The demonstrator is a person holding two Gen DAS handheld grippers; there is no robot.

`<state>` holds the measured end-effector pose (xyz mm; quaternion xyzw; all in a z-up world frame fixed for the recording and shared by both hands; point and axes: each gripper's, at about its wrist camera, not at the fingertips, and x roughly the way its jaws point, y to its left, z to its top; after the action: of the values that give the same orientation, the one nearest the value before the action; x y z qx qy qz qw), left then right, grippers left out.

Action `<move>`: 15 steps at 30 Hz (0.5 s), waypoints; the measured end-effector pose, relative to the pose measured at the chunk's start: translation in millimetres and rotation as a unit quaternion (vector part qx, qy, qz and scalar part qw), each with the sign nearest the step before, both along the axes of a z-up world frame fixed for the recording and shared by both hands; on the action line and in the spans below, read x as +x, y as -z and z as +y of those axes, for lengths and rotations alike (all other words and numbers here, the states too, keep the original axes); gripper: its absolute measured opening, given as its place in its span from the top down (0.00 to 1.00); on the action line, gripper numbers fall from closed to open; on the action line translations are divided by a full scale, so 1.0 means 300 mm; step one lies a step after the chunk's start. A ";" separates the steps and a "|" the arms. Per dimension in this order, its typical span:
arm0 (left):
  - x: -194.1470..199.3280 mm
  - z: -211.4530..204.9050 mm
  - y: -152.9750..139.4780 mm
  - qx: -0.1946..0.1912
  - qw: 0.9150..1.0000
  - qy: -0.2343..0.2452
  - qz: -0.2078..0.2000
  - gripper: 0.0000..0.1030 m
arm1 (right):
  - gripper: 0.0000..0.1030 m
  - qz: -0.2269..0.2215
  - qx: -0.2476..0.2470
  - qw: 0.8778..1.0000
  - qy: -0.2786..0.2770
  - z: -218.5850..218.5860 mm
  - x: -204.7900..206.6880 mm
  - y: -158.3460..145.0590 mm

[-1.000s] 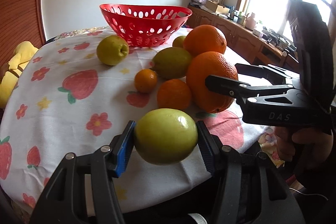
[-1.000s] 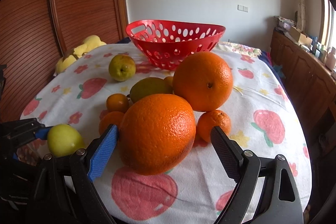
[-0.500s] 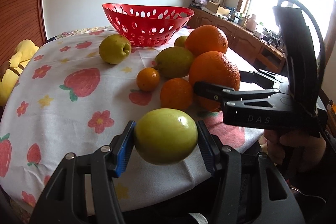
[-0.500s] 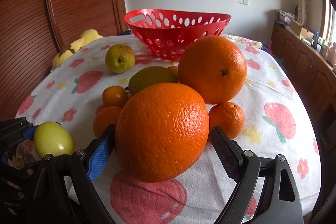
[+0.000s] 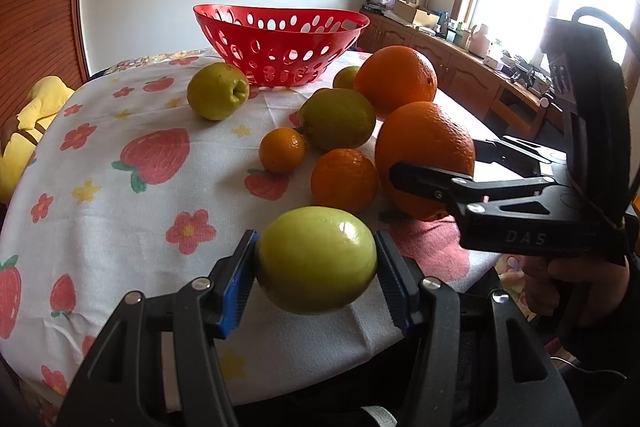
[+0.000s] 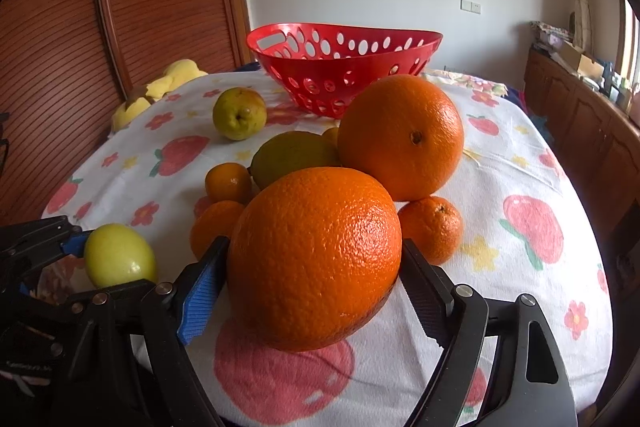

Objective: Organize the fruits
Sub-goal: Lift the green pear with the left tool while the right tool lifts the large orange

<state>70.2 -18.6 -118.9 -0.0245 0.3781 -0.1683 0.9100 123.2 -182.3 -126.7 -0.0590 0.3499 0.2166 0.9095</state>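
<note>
My left gripper [image 5: 316, 263] is shut on a smooth yellow-green apple [image 5: 316, 259], held above the table's near edge; the apple also shows in the right wrist view [image 6: 119, 255]. My right gripper [image 6: 314, 267] is shut on a large orange [image 6: 316, 257], which also shows in the left wrist view [image 5: 426, 159], held just above the cloth. A red perforated basket [image 5: 280, 39] stands empty at the far side of the table, and shows in the right wrist view [image 6: 340, 67] too. A second large orange [image 6: 400, 137], small tangerines [image 6: 432, 229], a green lemon [image 5: 338, 119] and a yellow-green pear [image 5: 218, 91] lie between.
The round table has a white cloth with strawberry print [image 5: 120, 195]. A yellow plush toy [image 5: 28, 115] lies at the left edge. A wooden panelled wall [image 6: 120, 7] is on the left. Low wooden cabinets [image 5: 460, 67] run along the right under a window.
Both grippers have moved forward and up with their fruit. The large orange has lifted off the cloth and closed in on the other fruits. The basket looms larger.
</note>
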 end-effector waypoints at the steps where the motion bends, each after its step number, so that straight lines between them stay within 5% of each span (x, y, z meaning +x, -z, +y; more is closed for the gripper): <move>1: 0.001 -0.001 0.000 0.001 1.000 0.000 0.000 0.45 | 0.18 0.000 0.000 1.000 0.000 -0.004 -0.005 -0.001; 15: 0.006 -0.027 0.005 0.009 1.000 0.007 0.001 0.45 | 0.18 0.001 0.002 1.000 0.008 -0.060 -0.036 -0.005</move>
<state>71.9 -26.6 -120.4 -0.0138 0.3810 -0.1715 0.9084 112.4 -200.4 -125.2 -0.0547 0.3510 0.2102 0.9108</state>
